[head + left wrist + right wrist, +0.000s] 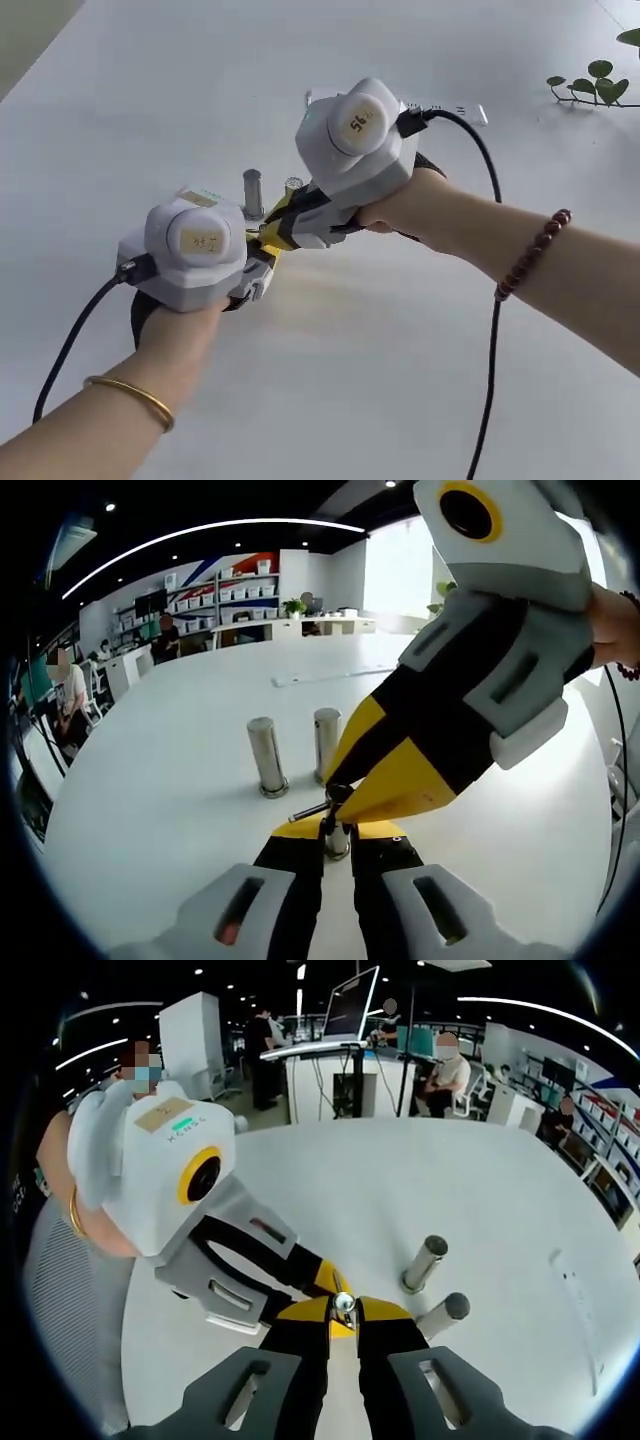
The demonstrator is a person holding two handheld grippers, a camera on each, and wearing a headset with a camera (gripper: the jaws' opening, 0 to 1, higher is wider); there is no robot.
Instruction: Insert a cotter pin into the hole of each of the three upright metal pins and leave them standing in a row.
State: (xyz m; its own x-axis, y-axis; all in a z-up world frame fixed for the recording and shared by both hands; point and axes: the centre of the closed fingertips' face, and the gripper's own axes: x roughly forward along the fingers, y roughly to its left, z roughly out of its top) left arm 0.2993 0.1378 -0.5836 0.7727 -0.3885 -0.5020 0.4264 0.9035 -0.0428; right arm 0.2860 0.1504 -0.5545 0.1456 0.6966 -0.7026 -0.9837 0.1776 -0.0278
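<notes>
Left fingers: narrow, clamped on 1 upright pin just below its top.
Right fingers: narrow, pinched on cotter pin at that pin's top, with the shaft poking out sideways.
Grippers: left gripper and right gripper meet tip to tip above table.
Free pins: 2, upright, side by side, just beyond held pin.

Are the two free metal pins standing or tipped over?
Standing. One pin and the other pin both rest upright on their bases on the table, apart from each other.
</notes>
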